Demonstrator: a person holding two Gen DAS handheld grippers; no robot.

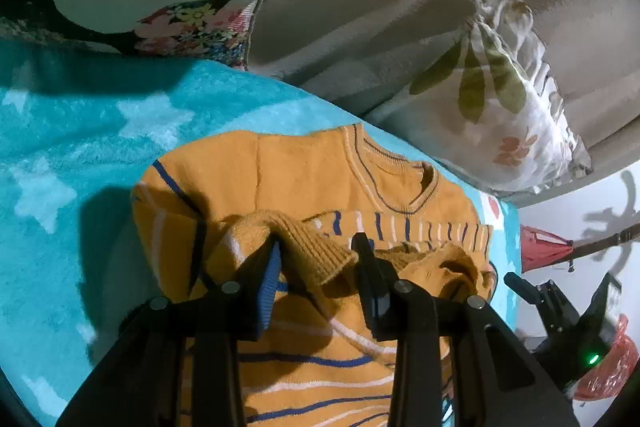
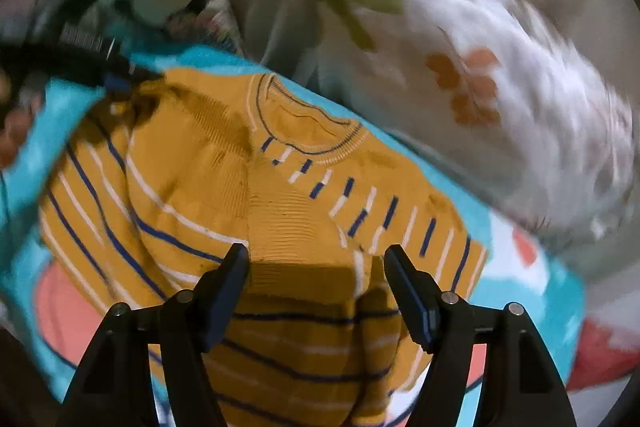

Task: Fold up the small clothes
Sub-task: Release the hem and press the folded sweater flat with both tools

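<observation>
**Sweater between both grippers on the blue blanket**

Nearest in the left wrist view, the left gripper (image 1: 320, 247) stands partly spread over the sweater (image 1: 304, 179). A ribbed cuff (image 1: 320, 251) of the orange knit lies loosely between its jaws; the left pad touches the cloth, the right one stands clear of it, so nothing is pinched. Under the gripper lies the striped body of the sweater, with blue and white bands running across.

In the right wrist view, the right gripper (image 2: 316, 259) is spread wide, its jaws well apart and free. It hangs above a folded-in ribbed part of the sweater (image 2: 280, 195), which fills the gap between the jaws without being pressed. This view is blurred.

Farther out, the sweater's round neckline points away from both grippers, toward the far right. The garment lies on a blue blanket (image 1: 80, 131) with pale stars, its sleeves drawn in over the chest.

Beyond the blanket's far edge rests a white pillow (image 1: 516, 99) with green leaves and orange flowers. At far left a floral cloth (image 1: 196, 27) shows. The right gripper also appears at the right edge of the left wrist view.
</observation>
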